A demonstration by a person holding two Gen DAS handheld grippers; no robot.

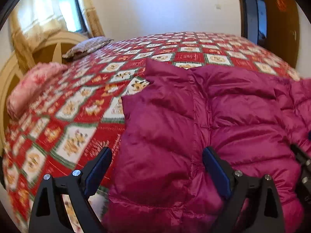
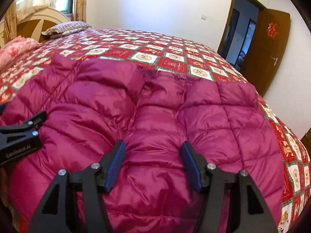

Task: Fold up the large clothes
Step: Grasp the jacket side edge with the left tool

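A magenta quilted puffer jacket (image 1: 194, 116) lies spread flat on the bed, filling the near half of both views (image 2: 155, 106). My left gripper (image 1: 156, 153) hangs over the jacket's left edge, its jaws wide open, one blue pad over the bedspread and the other over the jacket. My right gripper (image 2: 153, 144) is open over the middle of the jacket; puffy fabric shows between its blue pads, but they do not press on it. One of the left gripper's fingers (image 2: 37, 118) shows at the left edge of the right wrist view.
The bed carries a red, white and green patchwork cover (image 2: 175, 58). A folded pink quilt (image 1: 33, 89) and a striped pillow (image 1: 87, 46) lie by the headboard (image 2: 38, 23) at the far left. A brown door (image 2: 272, 48) stands open at the right.
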